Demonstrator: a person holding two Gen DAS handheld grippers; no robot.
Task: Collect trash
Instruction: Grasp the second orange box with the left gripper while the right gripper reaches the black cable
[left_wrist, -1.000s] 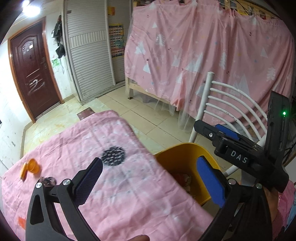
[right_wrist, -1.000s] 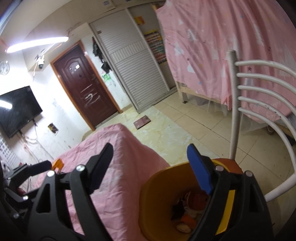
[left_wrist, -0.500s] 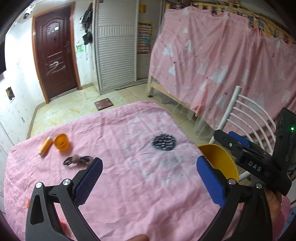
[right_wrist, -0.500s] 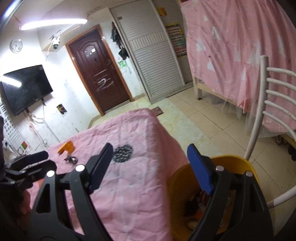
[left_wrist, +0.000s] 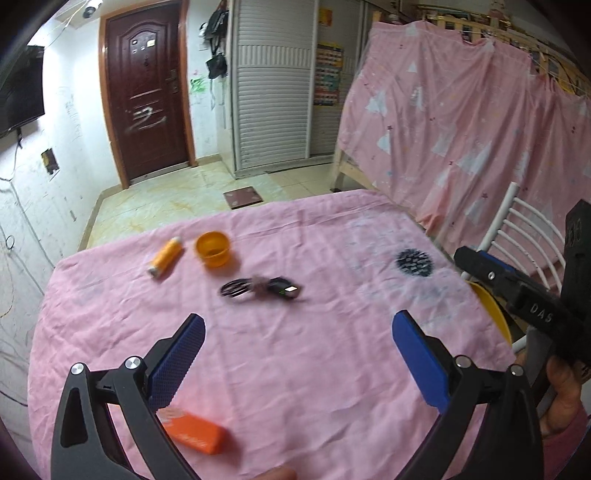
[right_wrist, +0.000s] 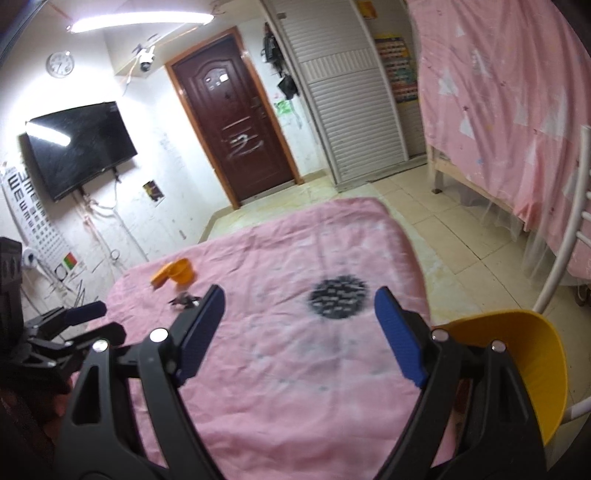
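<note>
Both grippers, left gripper (left_wrist: 297, 347) and right gripper (right_wrist: 299, 325), gape wide and empty over the counter's wrinkled pink cloth (left_wrist: 295, 369); round orange cup (left_wrist: 213, 249) beyond.

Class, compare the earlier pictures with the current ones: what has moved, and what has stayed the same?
Both tongs have swung away from the yellow bin to face the pink table. The left tongs now look at the orange cup, tube, black cable and orange box. Nothing was picked up or dropped. Both stay open and empty; the right tongs too.
</note>
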